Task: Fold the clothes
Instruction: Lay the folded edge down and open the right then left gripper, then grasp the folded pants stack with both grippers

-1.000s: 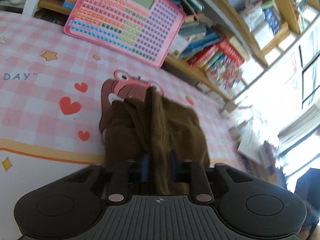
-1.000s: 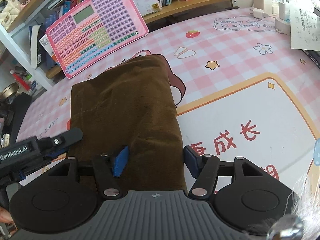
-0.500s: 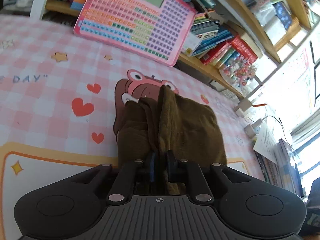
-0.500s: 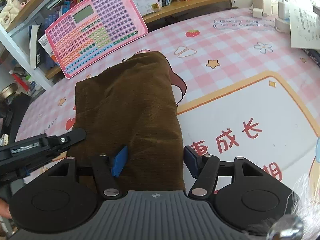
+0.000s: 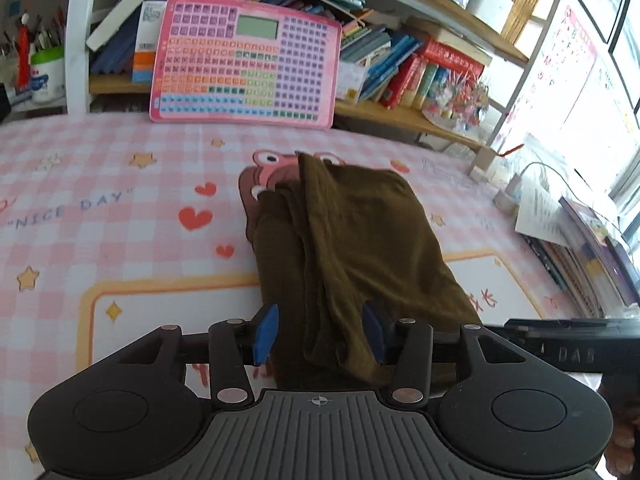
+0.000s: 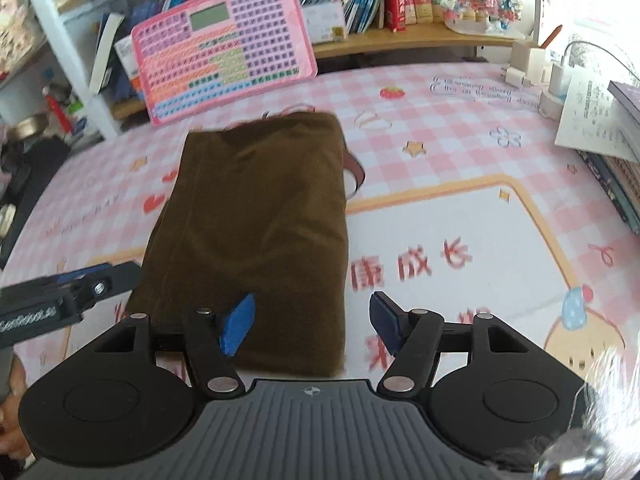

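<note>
A brown garment [image 6: 256, 216] lies folded into a long rectangle on the pink checked tablecloth [image 6: 460, 152]. In the left wrist view the brown garment [image 5: 352, 248] shows its layered left edge, with a raised fold running toward me. My left gripper [image 5: 320, 332] stands open, its blue pads on either side of the garment's near end, gripping nothing. My right gripper [image 6: 312, 320] is open too, over the garment's near right corner; the left pad sits above the cloth, the right pad beyond its edge. The left gripper's arm [image 6: 68, 296] shows at the garment's left side.
A pink keyboard toy [image 5: 244, 68] leans against the bookshelf [image 5: 400, 56] behind the table. Papers and books [image 6: 600, 120] lie stacked at the table's right edge, with chargers and a cable [image 6: 532, 68] near them. Clutter fills the shelves on the left [image 6: 36, 92].
My left gripper has opened and let go of the garment's fold, which now rests on the pile. The garment lies flatter and squarer. The right gripper stayed open and shifted slightly right.
</note>
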Action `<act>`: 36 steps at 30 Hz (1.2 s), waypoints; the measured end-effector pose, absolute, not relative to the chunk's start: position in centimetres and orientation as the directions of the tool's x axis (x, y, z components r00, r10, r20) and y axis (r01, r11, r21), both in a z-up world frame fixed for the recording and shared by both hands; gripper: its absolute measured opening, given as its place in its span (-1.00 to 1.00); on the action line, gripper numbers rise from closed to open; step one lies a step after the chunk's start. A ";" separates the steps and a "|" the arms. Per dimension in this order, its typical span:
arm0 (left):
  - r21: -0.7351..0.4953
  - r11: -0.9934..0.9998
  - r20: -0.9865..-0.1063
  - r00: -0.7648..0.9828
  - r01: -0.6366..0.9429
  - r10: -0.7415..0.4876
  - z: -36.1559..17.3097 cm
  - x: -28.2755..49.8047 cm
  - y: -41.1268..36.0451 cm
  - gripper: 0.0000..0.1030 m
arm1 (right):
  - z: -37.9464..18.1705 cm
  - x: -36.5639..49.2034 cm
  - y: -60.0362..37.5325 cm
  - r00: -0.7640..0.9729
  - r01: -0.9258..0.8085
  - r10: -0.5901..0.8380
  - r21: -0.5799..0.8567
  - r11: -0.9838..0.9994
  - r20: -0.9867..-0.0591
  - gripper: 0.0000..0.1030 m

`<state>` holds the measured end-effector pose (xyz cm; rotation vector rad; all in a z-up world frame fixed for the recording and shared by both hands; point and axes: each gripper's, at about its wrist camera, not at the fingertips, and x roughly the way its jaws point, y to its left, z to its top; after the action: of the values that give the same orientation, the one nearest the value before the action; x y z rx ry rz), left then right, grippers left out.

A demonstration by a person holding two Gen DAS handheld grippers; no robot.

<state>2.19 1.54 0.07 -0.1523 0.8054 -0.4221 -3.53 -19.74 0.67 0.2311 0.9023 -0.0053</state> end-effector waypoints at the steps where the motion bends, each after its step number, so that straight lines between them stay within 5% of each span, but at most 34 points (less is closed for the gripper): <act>1: -0.287 0.907 -0.671 0.611 0.308 -0.420 0.0 2.0 1.4 -0.09 | 0.6 -3.8 -19.6 0.614 0.094 0.094 0.191 0.977 -0.784 0.23; 16: -0.225 0.915 -0.775 0.507 0.334 -0.376 -1.0 -0.1 -0.6 0.02 | -0.5 -5.4 -19.4 0.532 0.055 0.127 0.184 0.981 -0.837 0.35; 18: -0.223 0.918 -0.782 0.502 0.328 -0.370 -1.2 -0.2 -0.6 0.31 | -0.7 -5.6 -19.4 0.525 0.055 0.131 0.188 0.981 -0.841 0.35; 26: -0.223 0.925 -0.780 0.513 0.307 -0.358 -1.4 -0.5 0.2 0.59 | -0.6 -5.9 -20.4 0.550 0.094 0.151 0.240 0.966 -0.822 0.35; 36: -0.514 0.848 -0.685 0.534 0.129 -0.496 -1.4 4.9 4.0 0.68 | -1.0 -2.9 -23.7 0.605 0.226 0.252 0.467 0.855 -0.755 0.35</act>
<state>4.92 4.04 -1.39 -0.4331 0.9403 -0.3866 -2.90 -23.73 -0.98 0.5658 0.9342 0.0165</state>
